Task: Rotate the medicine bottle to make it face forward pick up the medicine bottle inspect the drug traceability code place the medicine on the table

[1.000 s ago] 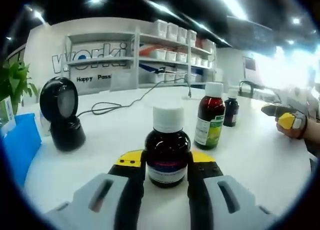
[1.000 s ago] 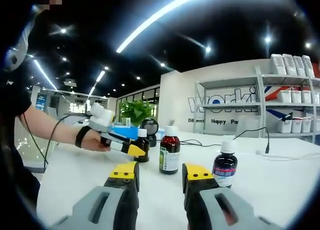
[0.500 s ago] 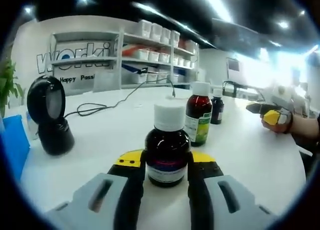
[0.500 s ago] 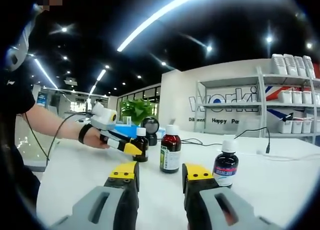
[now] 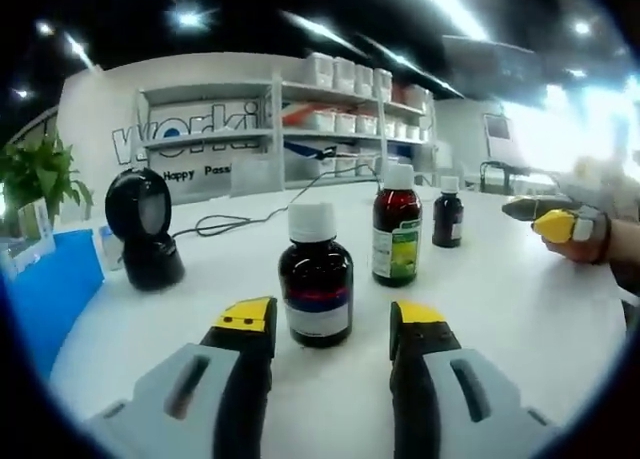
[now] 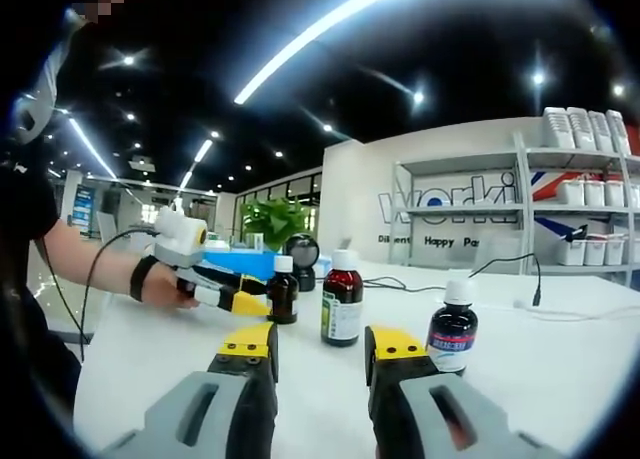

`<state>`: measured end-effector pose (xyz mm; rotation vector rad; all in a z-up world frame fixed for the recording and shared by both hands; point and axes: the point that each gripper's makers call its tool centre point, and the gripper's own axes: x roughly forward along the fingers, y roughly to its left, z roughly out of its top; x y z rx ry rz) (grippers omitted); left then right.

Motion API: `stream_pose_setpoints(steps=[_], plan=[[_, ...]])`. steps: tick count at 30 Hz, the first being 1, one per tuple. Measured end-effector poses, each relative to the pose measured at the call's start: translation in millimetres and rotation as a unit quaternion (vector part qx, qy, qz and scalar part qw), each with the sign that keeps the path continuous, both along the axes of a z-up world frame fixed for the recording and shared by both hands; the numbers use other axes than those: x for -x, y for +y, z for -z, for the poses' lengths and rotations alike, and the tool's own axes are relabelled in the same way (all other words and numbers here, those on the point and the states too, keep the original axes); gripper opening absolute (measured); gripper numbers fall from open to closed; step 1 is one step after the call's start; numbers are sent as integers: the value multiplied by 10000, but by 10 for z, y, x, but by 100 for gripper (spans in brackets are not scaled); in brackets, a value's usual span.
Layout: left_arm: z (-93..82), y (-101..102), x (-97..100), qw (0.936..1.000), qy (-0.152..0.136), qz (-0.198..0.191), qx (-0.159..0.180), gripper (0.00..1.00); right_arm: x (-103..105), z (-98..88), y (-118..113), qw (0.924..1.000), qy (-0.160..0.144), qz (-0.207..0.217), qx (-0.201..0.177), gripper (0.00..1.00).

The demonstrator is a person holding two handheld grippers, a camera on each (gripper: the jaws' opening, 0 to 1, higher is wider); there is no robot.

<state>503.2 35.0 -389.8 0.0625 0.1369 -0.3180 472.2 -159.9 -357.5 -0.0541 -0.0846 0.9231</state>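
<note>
A dark medicine bottle (image 5: 315, 279) with a white cap and a blue-red label stands upright on the white table (image 5: 520, 319). My left gripper (image 5: 330, 324) is open, its yellow-tipped jaws apart just short of the bottle and not touching it. In the right gripper view the same bottle (image 6: 282, 291) stands just right of the left gripper (image 6: 248, 302), which a hand holds. My right gripper (image 6: 320, 349) is open with nothing between its jaws, low over the table. The right gripper (image 5: 555, 224) also appears at the far right of the left gripper view.
A taller bottle with a green label (image 5: 396, 229) and a small dark bottle (image 5: 447, 214) stand further back. A black scanner (image 5: 148, 229) with a cable, a blue holder (image 5: 50, 289) and a plant (image 5: 40, 179) are at the left. Shelves (image 5: 330, 89) line the back wall.
My left gripper has opened and let go of the dark bottle, then drawn back a little; the bottle now stands free on the table. The right gripper has barely moved.
</note>
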Motion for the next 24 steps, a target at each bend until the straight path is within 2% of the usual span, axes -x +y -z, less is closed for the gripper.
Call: stream_pose_setpoints(steps=[4,6,7,10,15,20,22,24], plan=[[-7,0,110,9992,49,-357,172,39,-4,1,-1,10000,-5,-2,6,30],[-44,64,93,9978,-4,-631,221,40,-5,2,-1,10000,-5,1,5,30],[-75,127,53,9961,-59,-779,402,41,-3,2,1,10000,-9,2,10,30],[-74,222,-28,9947,-43,-954,383,43,-2,2,3,10000,-15,6,17,30],[-128,175,-84,9934,-36,-1057,440,43,-1,1,4,10000,-10,12,9,30],[-119,71,-146,9906,46,-1336,296,47,-2,1,3,10000,-11,7,6,30],[-88,81,-153,9869,123,-1517,528,46,-3,-2,0,10000,-10,16,-5,30],[-90,78,-234,9853,125,-1592,605,46,-5,-9,-6,10000,-9,26,-34,30]])
